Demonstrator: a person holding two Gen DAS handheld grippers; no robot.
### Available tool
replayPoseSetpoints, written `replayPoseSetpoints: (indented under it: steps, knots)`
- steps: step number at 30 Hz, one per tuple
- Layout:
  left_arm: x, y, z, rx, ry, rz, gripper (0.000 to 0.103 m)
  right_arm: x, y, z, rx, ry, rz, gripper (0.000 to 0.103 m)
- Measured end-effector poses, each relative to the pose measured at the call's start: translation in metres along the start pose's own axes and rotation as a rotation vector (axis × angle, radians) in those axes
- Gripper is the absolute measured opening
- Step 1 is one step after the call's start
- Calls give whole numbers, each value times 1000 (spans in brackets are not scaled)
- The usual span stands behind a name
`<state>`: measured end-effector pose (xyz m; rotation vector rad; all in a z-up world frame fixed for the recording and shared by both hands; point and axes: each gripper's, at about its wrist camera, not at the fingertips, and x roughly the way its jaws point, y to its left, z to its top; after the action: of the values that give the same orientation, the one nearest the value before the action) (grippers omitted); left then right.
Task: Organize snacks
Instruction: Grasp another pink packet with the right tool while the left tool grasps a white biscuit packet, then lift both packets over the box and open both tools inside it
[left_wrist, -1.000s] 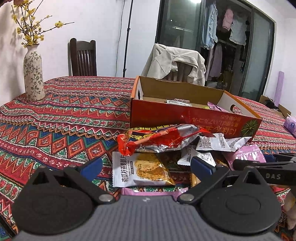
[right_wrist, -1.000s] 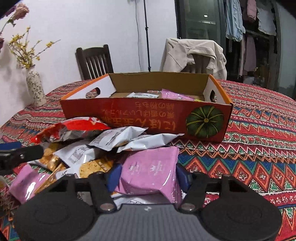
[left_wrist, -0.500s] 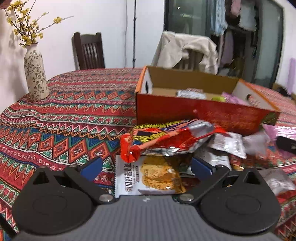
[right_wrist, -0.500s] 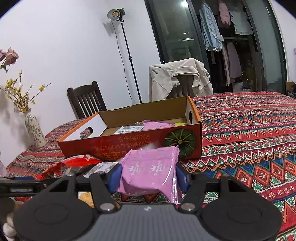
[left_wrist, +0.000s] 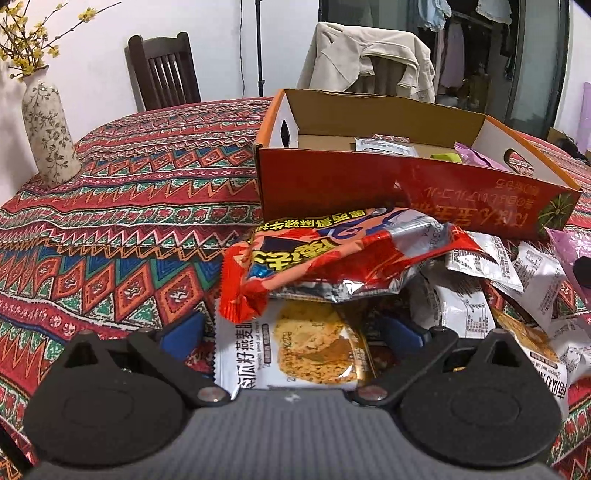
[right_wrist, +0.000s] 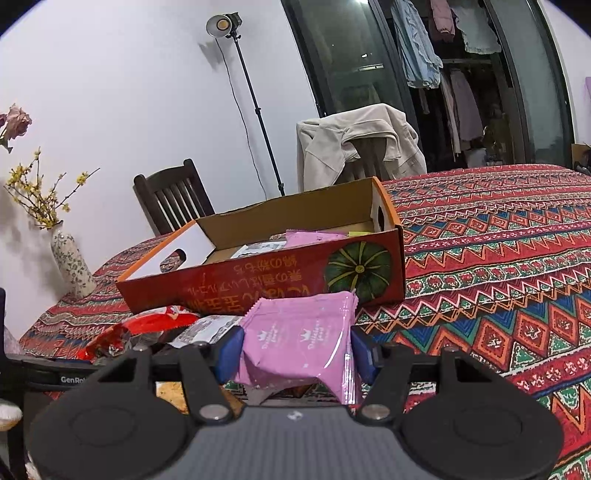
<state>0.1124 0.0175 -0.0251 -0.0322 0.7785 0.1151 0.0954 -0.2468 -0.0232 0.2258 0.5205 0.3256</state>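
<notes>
My right tongs (right_wrist: 297, 350), pinching the crinkly pink foil snack packet (right_wrist: 301, 338), have lifted it off the counter's pile toward the red cardboard box (right_wrist: 273, 280). My left tongs (left_wrist: 291, 332), spread, have closed in around the white cracker packet (left_wrist: 291, 350).

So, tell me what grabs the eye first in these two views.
The pink snack packet stands out, pinched between the right gripper pads and lifted in front of the red cardboard box with its green pumpkin print. In the left wrist view, a crinkled red and silver snack bag tops the pile of packets before the box, and the left gripper straddles an oat crisp packet on the patterned tablecloth.
</notes>
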Motion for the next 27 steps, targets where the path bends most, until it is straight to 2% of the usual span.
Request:
replayPoseSetpoints:
  steps: [2, 4, 5, 10, 16, 27]
  knots:
    - [-1, 1, -1, 2, -3, -5, 99, 0, 0, 0, -1, 1, 0, 61]
    - [-5, 2, -1, -1, -16, -8, 81, 1, 0, -1, 0, 3, -1, 61]
    - [-7, 3, -1, -3, -21, -12, 78, 1, 0, -1, 1, 3, -2, 61]
    - [-16, 7, -7, 2, -49, -37, 65, 1, 0, -2, -1, 5, -3, 61]
    - [-32, 13, -17, -5, -102, -43, 63, -1, 3, -1, -14, -11, -7, 61]
    - [-81, 27, -11, -23, -275, -66, 63, -16, 13, 3, -53, -46, -5, 61]
